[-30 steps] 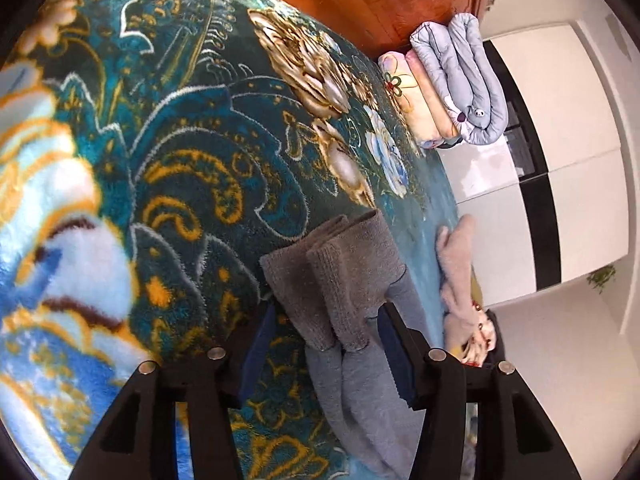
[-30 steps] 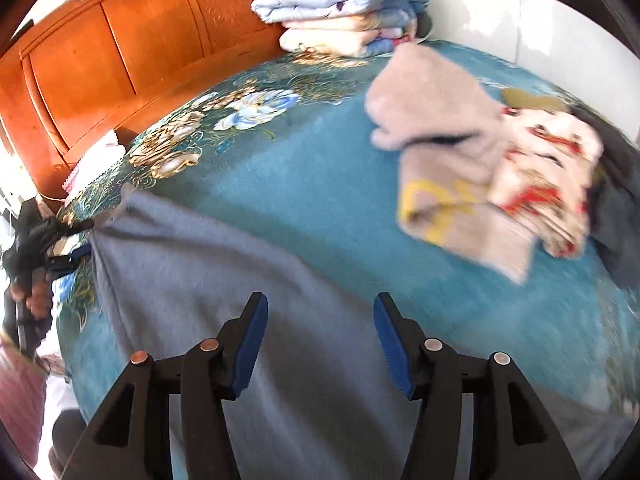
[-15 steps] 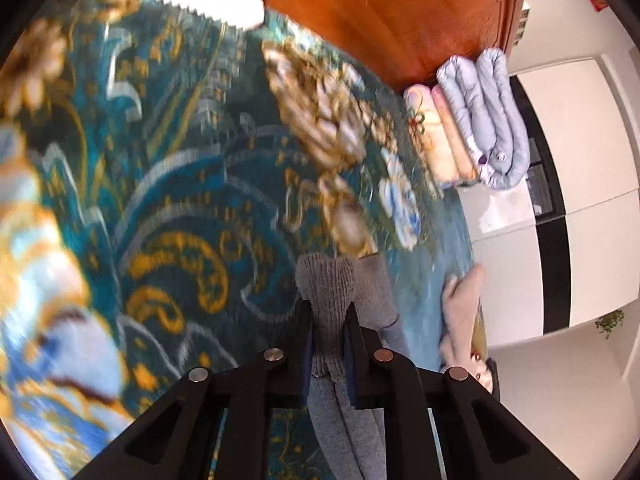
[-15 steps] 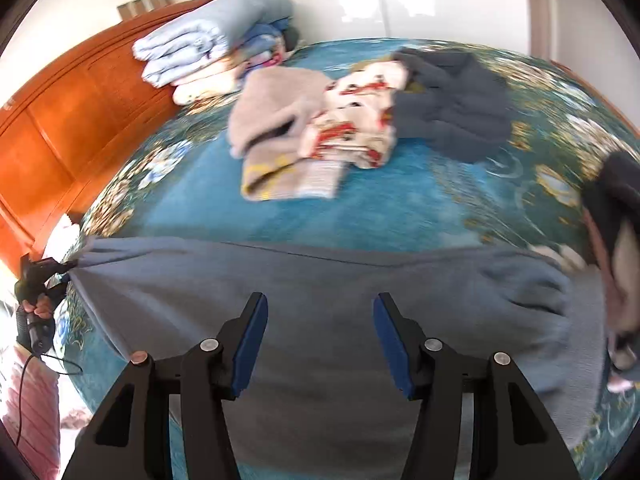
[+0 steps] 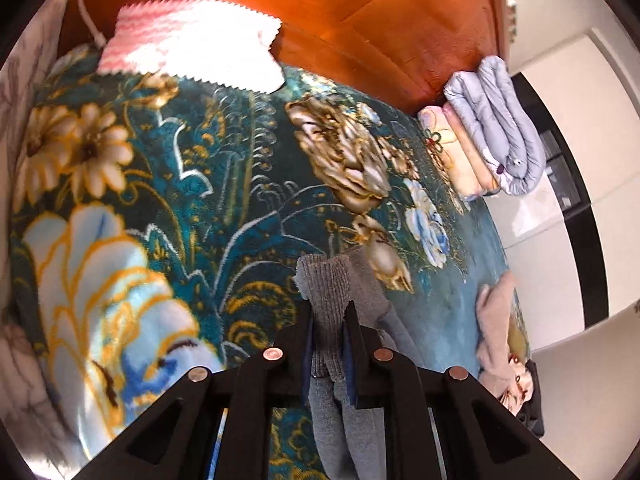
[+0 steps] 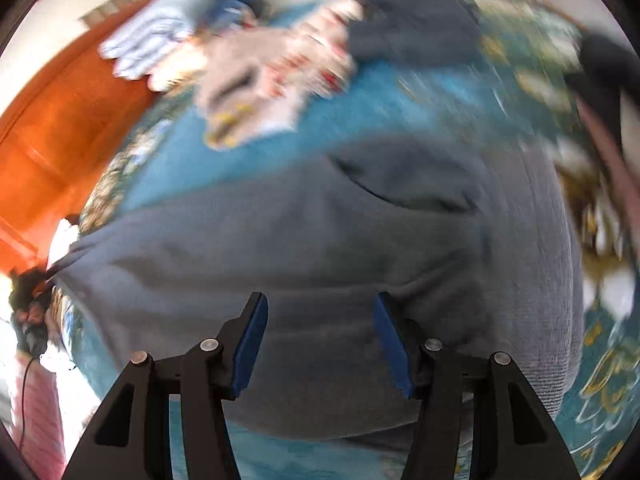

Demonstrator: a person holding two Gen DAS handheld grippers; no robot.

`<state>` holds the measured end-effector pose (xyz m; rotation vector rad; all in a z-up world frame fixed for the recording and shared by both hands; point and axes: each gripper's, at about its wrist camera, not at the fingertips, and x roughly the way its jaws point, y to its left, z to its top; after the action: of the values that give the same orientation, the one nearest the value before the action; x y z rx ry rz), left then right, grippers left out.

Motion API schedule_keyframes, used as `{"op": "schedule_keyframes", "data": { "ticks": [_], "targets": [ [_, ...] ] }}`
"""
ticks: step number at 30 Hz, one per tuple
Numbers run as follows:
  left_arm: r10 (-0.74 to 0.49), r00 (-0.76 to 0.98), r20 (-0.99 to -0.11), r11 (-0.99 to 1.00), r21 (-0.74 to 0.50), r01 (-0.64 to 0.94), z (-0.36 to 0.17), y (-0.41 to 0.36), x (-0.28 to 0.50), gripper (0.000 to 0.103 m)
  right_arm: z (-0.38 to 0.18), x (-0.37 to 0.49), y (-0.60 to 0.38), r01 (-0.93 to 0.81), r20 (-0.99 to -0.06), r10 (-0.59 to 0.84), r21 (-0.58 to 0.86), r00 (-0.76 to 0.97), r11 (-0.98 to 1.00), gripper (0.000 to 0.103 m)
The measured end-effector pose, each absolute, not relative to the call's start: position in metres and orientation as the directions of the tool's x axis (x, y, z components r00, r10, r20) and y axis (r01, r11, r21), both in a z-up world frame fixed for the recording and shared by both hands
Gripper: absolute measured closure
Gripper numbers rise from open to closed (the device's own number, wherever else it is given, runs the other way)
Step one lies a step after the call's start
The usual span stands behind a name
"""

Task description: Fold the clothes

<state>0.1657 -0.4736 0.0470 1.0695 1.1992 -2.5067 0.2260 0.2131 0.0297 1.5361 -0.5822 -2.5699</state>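
Since a second ago my left tool (image 5: pixel 329 334) has gone from spread apart to clamping the ribbed cuff of the grey trousers (image 6: pixel 320 236), and my right tool (image 6: pixel 320 344) has swung along them. That right tool is hovering with fingers apart over the waist end. The trousers are lying stretched across the bed (image 5: pixel 224 184), toward its near edge.

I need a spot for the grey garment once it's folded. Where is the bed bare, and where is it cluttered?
Bare floral blanket lies between the pink-and-white knitted cloth by the wooden headboard and the grey ribbed cuff in the left tongs. Crowded: the stacked folded quilts and the beige and printed clothes pile.
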Motion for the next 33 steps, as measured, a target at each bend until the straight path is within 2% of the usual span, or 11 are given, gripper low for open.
{"op": "schedule_keyframes", "data": {
  "ticks": [2, 6, 11, 14, 17, 21, 28, 30, 31, 32, 33],
  "targets": [
    [0.126, -0.739, -0.662, -0.724, -0.571, 0.388, 0.068, -0.456, 0.167, 0.089, 0.032, 0.235, 0.223, -0.131, -0.782, -0.318, 0.450, -0.537, -0.884, 0.047],
    [0.122, -0.776, -0.619, -0.833, -0.489, 0.259, 0.113, -0.402, 0.174, 0.089, 0.047, 0.249, 0.226, -0.106, -0.739, -0.320, 0.465, -0.593, -0.879, 0.046],
    [0.130, -0.786, -0.605, -0.950, -0.303, 0.076, 0.147, -0.289, 0.176, 0.089, 0.056, 0.263, 0.237, -0.099, -0.682, -0.343, 0.520, -0.646, -0.848, 0.046],
    [0.165, -0.767, -0.620, -0.970, -0.245, -0.011, 0.139, -0.220, 0.178, 0.089, 0.058, 0.269, 0.244, -0.084, -0.666, -0.356, 0.533, -0.655, -0.842, 0.046],
    [0.193, -0.731, -0.654, -0.978, -0.185, -0.092, 0.117, -0.156, 0.181, 0.089, 0.060, 0.281, 0.253, -0.071, -0.644, -0.375, 0.555, -0.667, -0.829, 0.042],
    [0.246, -0.651, -0.718, -0.968, -0.152, -0.199, 0.079, -0.087, 0.194, 0.089, 0.059, 0.302, 0.272, -0.079, -0.625, -0.380, 0.580, -0.682, -0.811, 0.042],
    [0.270, -0.575, -0.772, -0.955, -0.137, -0.264, 0.046, -0.048, 0.209, 0.088, 0.038, 0.334, 0.304, -0.186, -0.625, -0.382, 0.652, -0.681, -0.735, 0.041],
    [0.279, -0.557, -0.782, -0.951, -0.144, -0.275, 0.040, -0.043, 0.212, 0.082, 0.036, 0.340, 0.306, -0.210, -0.630, -0.385, 0.663, -0.674, -0.718, 0.041],
    [0.284, -0.547, -0.787, -0.949, -0.148, -0.280, 0.037, -0.041, 0.213, 0.074, 0.035, 0.342, 0.307, -0.210, -0.633, -0.392, 0.666, -0.667, -0.716, 0.041],
    [0.289, -0.538, -0.792, -0.946, -0.152, -0.285, 0.034, -0.038, 0.214, 0.055, 0.034, 0.343, 0.307, -0.207, -0.633, -0.400, 0.668, -0.663, -0.714, 0.041],
    [0.319, -0.521, -0.792, -0.938, -0.183, -0.296, 0.032, -0.037, 0.214, 0.048, 0.033, 0.343, 0.307, -0.204, -0.633, -0.407, 0.671, -0.659, -0.713, 0.041]
  ]
}}
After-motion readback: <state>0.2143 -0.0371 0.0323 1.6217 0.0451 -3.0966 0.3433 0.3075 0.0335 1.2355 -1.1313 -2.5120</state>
